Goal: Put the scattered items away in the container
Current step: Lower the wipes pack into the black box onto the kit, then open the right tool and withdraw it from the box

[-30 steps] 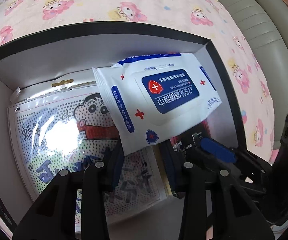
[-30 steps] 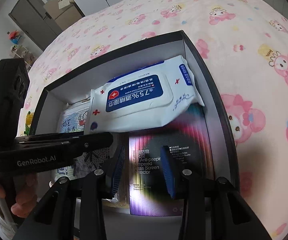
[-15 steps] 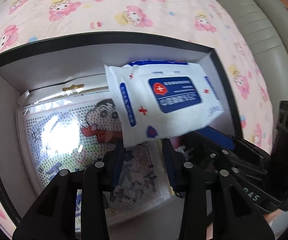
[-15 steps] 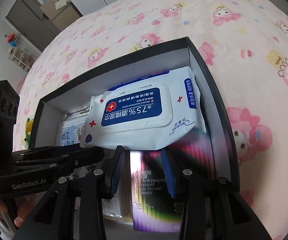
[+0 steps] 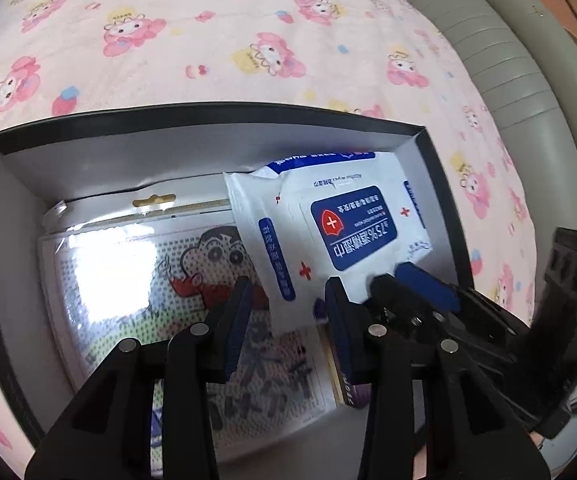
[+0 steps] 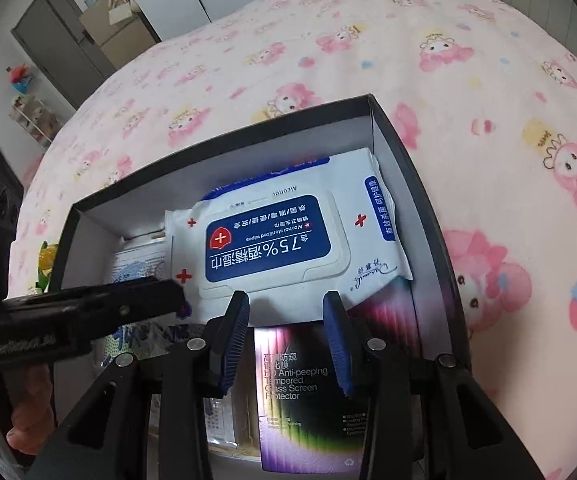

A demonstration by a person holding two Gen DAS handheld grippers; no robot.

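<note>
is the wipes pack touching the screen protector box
Touching. The right wrist view shows the wipes pack lying on the screen protector box, its near edge overlapping the box top with no gap.

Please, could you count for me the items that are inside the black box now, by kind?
Pack of alcohol wipes: 1
Screen protector box: 1
Clear cartoon-print packet: 1
Total: 3 told apart in the black box; something smaller may lie hidden beneath.

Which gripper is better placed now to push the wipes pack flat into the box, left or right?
Right, probably. The right gripper sits centred at the near edge of the wipes pack, jaws open and empty. The left gripper is off its corner, over the cartoon packet in the box.
</note>
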